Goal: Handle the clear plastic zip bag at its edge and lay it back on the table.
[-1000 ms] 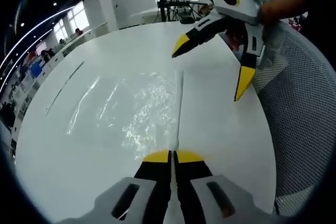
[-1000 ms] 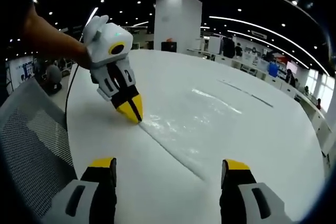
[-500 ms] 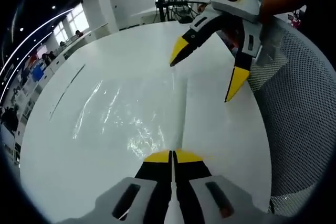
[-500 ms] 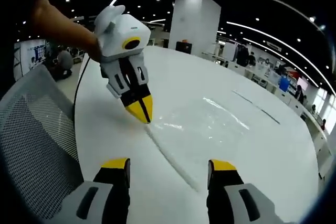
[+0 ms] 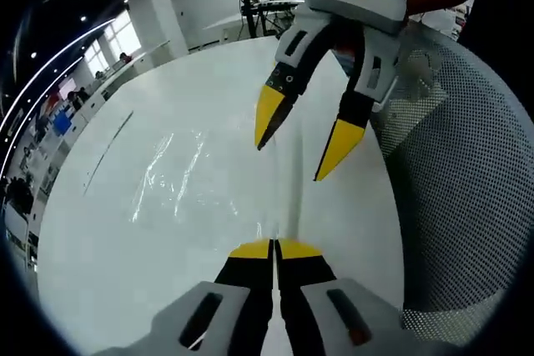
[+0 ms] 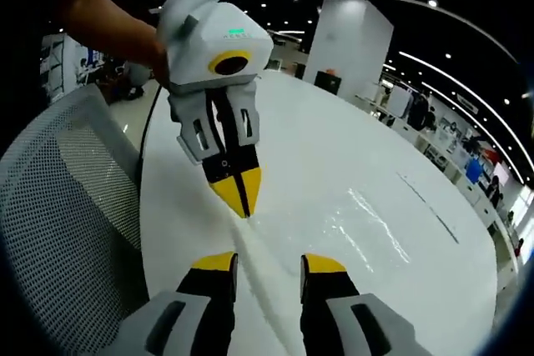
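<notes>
The left tongs (image 5: 273, 248) are closed on the edge of the clear bag (image 5: 196, 177) lying on the white tabletop (image 5: 108, 231), and the open right tongs (image 6: 269, 264) may crease the edge if they close crookedly.

Your left gripper (image 6: 240, 198): white moulded housing, small green light on top, black jaw arms with white slotted plates, yellow pointed tips. Your right gripper (image 5: 300, 143): same white body, black arms, yellow tips. Near jaws in both views have grey bases with dark slots. Your forearms are unsleeved
</notes>
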A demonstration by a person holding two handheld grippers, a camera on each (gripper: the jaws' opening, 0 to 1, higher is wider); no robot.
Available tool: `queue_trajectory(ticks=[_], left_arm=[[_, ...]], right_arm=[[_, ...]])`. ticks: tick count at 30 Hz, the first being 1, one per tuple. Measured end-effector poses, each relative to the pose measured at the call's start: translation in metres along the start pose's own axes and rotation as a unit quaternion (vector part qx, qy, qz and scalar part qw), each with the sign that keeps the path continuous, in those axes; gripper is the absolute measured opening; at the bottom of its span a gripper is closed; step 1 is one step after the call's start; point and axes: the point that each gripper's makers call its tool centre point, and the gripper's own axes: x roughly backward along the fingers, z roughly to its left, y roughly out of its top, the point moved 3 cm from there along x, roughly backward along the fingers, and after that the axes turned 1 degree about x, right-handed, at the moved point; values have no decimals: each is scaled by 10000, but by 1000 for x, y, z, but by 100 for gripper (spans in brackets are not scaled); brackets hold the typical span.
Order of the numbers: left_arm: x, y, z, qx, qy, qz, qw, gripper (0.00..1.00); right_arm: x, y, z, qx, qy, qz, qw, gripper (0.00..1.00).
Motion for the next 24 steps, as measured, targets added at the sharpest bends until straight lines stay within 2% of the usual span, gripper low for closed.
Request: queue_trajectory(ticks=[14, 16, 24], left_arm=[[1, 11, -23, -42, -208, 143, 9997, 0], [2, 13, -24, -47, -206, 122, 9997, 0], [4, 18, -17, -404, -54, 15, 9992, 0]], right_arm=[[-7, 0, 21, 327, 321, 120, 9989, 7], [-6, 1, 22, 395, 335, 127, 9986, 1], [-5, 1, 21, 572, 358, 106, 9977, 0]])
